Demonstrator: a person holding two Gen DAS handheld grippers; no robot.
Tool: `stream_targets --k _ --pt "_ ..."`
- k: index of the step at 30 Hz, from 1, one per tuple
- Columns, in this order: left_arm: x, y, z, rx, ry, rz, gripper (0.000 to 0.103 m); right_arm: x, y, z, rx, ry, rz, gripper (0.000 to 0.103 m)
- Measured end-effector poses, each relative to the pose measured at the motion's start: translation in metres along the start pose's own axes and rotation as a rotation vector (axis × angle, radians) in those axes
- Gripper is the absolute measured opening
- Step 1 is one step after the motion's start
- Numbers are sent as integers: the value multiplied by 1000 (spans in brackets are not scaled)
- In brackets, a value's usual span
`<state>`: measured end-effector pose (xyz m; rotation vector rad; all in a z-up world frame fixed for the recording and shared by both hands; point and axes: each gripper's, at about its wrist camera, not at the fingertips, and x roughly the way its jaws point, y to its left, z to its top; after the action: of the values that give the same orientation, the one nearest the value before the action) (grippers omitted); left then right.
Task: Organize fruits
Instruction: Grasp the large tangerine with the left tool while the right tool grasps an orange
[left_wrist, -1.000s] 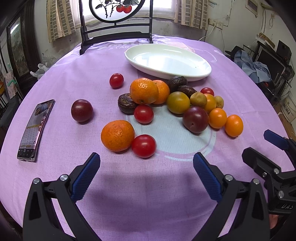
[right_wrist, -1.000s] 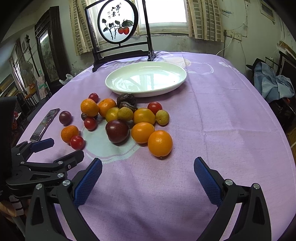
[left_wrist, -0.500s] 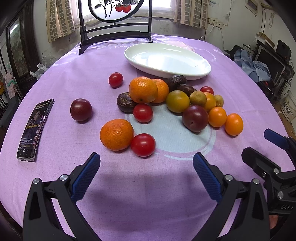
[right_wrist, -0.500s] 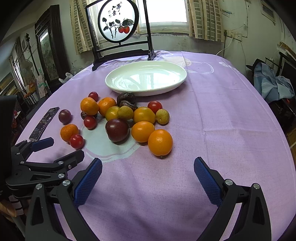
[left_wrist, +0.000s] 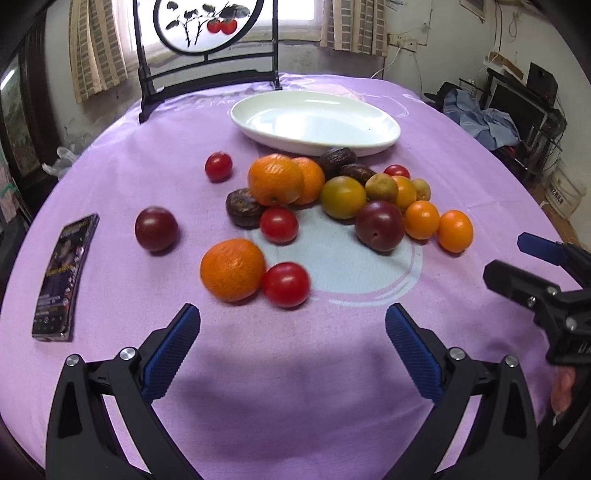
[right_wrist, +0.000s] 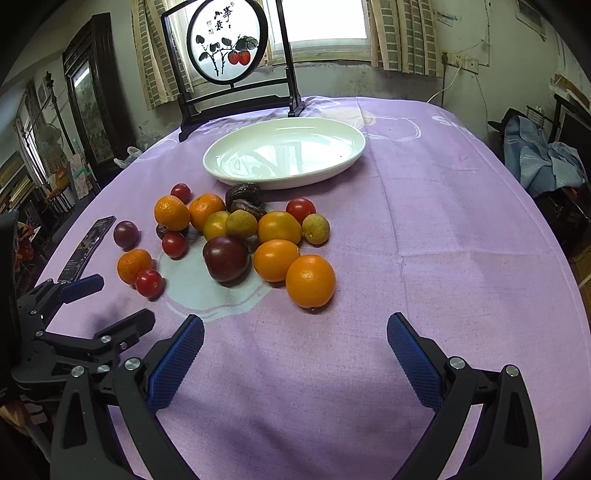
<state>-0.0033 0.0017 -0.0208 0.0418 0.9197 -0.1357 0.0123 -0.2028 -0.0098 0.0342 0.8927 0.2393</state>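
Gripper (left_wrist: 291, 341) wide — glossy, round fruits (left_wrist: 343, 197)

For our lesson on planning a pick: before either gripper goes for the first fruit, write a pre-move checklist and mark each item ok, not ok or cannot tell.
1. Left gripper open, holding nothing: ok.
2. Right gripper open, holding nothing: ok.
3. White plate free of fruit, ready to receive: ok.
4. Nearest orange at the cluster's edge, open cloth on its near side: ok.
5. Phone apart from the fruit: ok.
6. Fruit firmness for gripping: cannot tell.
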Motion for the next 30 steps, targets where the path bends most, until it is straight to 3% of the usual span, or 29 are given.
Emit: stream_targets --k 4,7,11,18,30 --pt "4 21 -3 -29 43 -26 96 3 -1 -3 -3 4 25 100" --pt "10 32 -3 -42 81 -45 80 7 -2 -4 -13 11 37 100" --pt "19 41 -3 -46 124 -66 75 13 -6 -5 -12 21 63 100" --pt "26 57 9 -8 132 -56 63 21 -6 -1 -25 36 95 100" --pt "53 46 39 151 101 -56 58 28 2 4 -55 61 86 100"
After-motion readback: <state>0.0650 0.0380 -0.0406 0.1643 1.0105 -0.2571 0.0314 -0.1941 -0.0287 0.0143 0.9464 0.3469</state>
